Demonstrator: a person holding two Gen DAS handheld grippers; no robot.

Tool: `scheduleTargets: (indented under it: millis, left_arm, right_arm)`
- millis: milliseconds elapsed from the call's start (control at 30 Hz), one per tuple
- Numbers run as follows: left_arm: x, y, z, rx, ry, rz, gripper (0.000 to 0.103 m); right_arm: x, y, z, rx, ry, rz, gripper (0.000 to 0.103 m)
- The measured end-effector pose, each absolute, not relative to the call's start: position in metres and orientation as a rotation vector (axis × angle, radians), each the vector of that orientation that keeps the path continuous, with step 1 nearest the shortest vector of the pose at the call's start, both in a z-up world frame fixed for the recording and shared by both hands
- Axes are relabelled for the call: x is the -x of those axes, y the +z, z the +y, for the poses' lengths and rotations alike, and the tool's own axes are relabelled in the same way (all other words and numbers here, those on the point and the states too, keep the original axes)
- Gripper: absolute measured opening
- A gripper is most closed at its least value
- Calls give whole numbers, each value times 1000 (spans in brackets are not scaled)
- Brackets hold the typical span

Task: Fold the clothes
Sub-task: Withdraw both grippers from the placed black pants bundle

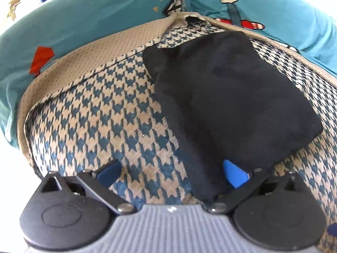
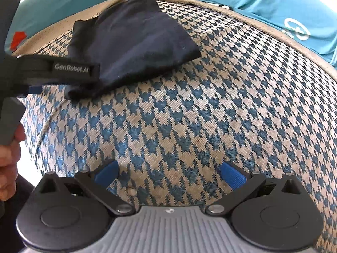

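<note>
Black garment (image 1: 227,97) folded; both grippers' fingers (image 1: 234,176) spread, empty.

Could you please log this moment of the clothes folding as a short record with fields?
garment: dark garment, folded into a compact bundle
surface: houndstooth cushion, beige border, teal bedding behind
left gripper: open, near corner of the garment between its fingers
right gripper: open, over bare cushion, apart from the garment
person: hand holding the left gripper's handle

Soft matt black folded garment (image 1: 227,97) on coarse woven houndstooth cushion (image 1: 101,109); smooth teal cotton bedsheet (image 1: 88,21) behind; matt ribbed blue pads (image 2: 232,176).
</note>
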State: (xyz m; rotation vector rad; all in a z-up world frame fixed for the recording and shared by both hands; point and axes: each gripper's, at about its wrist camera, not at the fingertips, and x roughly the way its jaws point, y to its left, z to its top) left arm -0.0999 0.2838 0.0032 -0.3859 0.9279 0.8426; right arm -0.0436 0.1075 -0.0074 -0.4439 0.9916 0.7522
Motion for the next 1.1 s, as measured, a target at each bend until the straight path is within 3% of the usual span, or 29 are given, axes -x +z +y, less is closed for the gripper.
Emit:
scheduleTargets:
  millis: [1100]
  left_arm:
    - [98, -8, 251, 300, 951, 825, 103]
  right_arm:
    - [37, 6, 108, 676, 978, 1044, 103]
